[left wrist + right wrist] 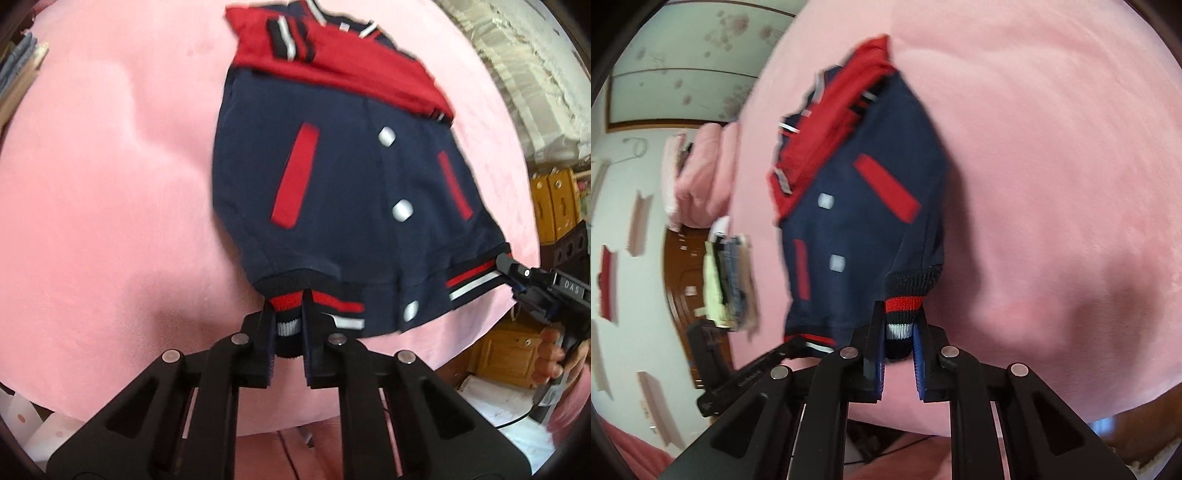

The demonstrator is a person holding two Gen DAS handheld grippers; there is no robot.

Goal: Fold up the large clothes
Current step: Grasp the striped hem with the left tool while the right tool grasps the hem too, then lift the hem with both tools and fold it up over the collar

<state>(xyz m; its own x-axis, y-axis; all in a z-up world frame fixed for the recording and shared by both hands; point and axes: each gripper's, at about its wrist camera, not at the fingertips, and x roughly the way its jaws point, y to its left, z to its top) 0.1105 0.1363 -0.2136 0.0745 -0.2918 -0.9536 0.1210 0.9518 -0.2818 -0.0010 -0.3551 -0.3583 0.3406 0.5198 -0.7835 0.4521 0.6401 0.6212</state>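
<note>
We have both tools clenched on the striped hem of the varsity jacket (332, 177): the left tool (286, 325) pinches one hem corner, the right tool (900, 334) the other. The jacket lies on the pink bed (110, 184), its long axis running away from us, collar at the far end.
</note>
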